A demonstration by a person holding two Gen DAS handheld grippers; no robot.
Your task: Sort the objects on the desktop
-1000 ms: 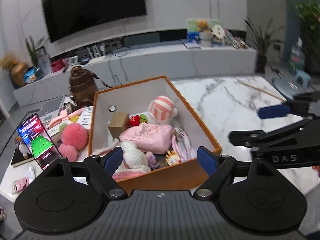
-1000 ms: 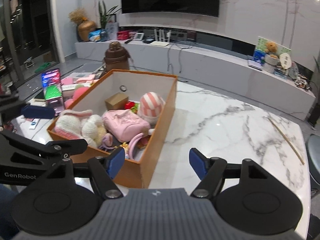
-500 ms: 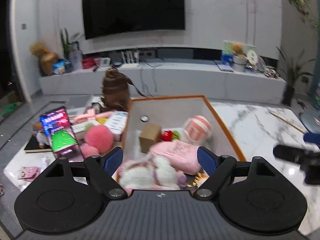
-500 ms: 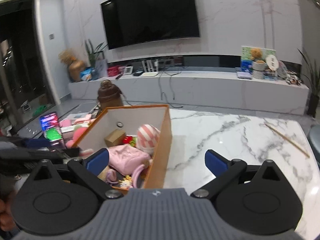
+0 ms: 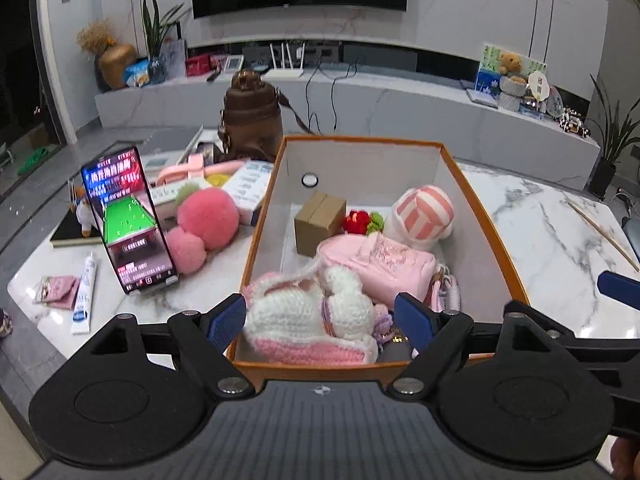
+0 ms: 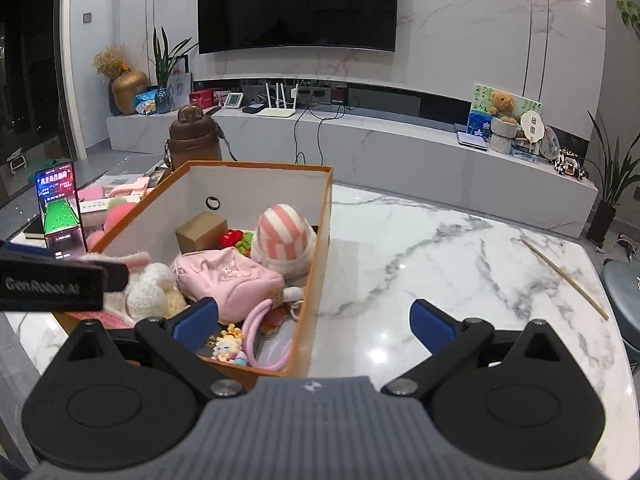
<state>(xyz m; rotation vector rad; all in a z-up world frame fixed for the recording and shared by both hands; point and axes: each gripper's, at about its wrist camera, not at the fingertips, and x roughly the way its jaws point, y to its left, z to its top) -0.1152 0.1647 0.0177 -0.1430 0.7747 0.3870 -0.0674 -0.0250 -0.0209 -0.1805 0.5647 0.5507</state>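
- The orange box (image 5: 486, 216), open-topped and white inside, stands on the marble table (image 5: 560, 232), near its left half; the right half of the surface is bare apart from a thin wooden stick (image 6: 564, 278) near the far right edge.
- Inside the box, by the near wall, lies a white and pink crocheted plush (image 5: 308, 316); behind it a pink pouch (image 5: 376, 264), then a small cardboard box (image 5: 320, 224), a red and green knitted piece (image 5: 362, 222) and a pink-striped plush (image 5: 424, 216) towards the far wall.
- At the box's near right corner lie a pink cord loop (image 6: 256, 328) and a small doll charm (image 6: 228, 346).
- The left gripper (image 5: 320, 320) hangs over the near wall with its jaws apart, the crocheted plush seen between them but not pinched.
- The right gripper (image 6: 314, 320) has just been opening and stands wide, straddling the box's right wall, nothing pressed between its pads.
- Left of the box, on the table: a lit phone (image 5: 128, 220) propped upright, pink pom-poms (image 5: 208, 216), a tube (image 5: 86, 296) near the left edge, and a brown bottle (image 5: 250, 120) beyond.
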